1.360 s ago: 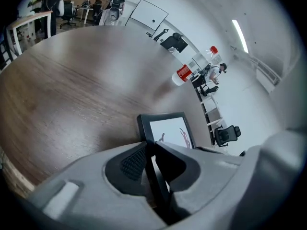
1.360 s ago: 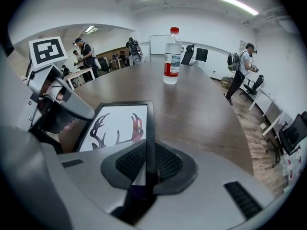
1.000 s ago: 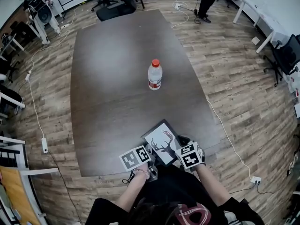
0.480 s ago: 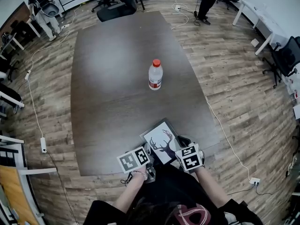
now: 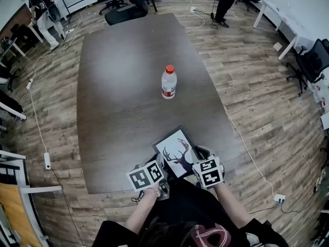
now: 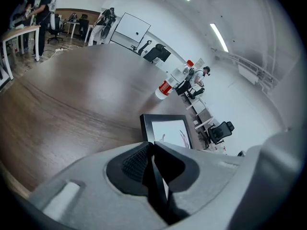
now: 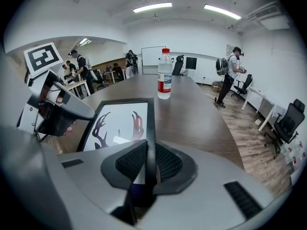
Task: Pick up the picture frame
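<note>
The picture frame, black-edged with a deer-antler print on white, is seen at the 6 o'clock edge of the dark table, just in front of the person. It is held from two sides. At its 8 o'clock corner the left gripper is applied, and in the left gripper view the jaws are seen nearly closed, with the thin black edge of the frame pinched between the ribbed pads. At its 4 o'clock side the right gripper is applied; in the right gripper view those jaws are clamped on the frame's right-hand border, the print being spread out toward 10 o'clock. In that view the left gripper is also seen at 9 o'clock, gripping the opposite side. Whether the frame's far edge touches the tabletop cannot be told. A water bottle with a red cap and red label is stood upright near the table's middle, well apart from the frame at its 12 o'clock. Office chairs are seen beyond the table's 12 o'clock end.
</note>
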`<state>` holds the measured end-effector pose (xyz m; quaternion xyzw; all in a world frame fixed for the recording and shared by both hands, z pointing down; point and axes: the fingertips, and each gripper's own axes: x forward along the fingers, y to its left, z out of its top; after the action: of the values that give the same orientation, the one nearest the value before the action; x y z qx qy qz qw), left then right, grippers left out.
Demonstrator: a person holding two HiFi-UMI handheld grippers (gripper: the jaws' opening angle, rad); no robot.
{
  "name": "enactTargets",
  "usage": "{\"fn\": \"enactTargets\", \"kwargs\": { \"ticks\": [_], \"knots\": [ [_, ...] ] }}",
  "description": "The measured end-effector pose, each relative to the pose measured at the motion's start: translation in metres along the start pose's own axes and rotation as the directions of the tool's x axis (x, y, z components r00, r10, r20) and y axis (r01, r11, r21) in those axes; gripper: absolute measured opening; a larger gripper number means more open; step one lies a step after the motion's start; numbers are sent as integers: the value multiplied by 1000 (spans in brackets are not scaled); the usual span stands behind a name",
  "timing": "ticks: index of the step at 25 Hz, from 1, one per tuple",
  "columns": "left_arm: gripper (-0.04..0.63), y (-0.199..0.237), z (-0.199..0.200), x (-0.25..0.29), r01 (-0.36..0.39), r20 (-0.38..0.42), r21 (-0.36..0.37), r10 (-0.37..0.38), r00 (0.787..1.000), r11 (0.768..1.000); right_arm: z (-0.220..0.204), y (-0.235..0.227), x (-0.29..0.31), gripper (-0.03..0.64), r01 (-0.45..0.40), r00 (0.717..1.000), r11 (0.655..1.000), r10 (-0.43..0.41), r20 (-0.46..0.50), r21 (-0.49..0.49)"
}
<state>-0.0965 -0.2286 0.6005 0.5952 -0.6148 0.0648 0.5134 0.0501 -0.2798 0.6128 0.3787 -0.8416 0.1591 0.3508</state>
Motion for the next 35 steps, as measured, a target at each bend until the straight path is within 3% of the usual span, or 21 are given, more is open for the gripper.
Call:
{"fn": "enactTargets", "kwargs": {
  "ticks": [18,35],
  "knots": [
    [46,-18,17,-20,9,91,65,-14,996,998,25,-3,-22,71,33,994,999,-32,103,-14],
    [48,-46,38,-45,18,198,146,-47,979,989,52,-8,-51,71,65,978,998,-60,201,-19]
  ]
}}
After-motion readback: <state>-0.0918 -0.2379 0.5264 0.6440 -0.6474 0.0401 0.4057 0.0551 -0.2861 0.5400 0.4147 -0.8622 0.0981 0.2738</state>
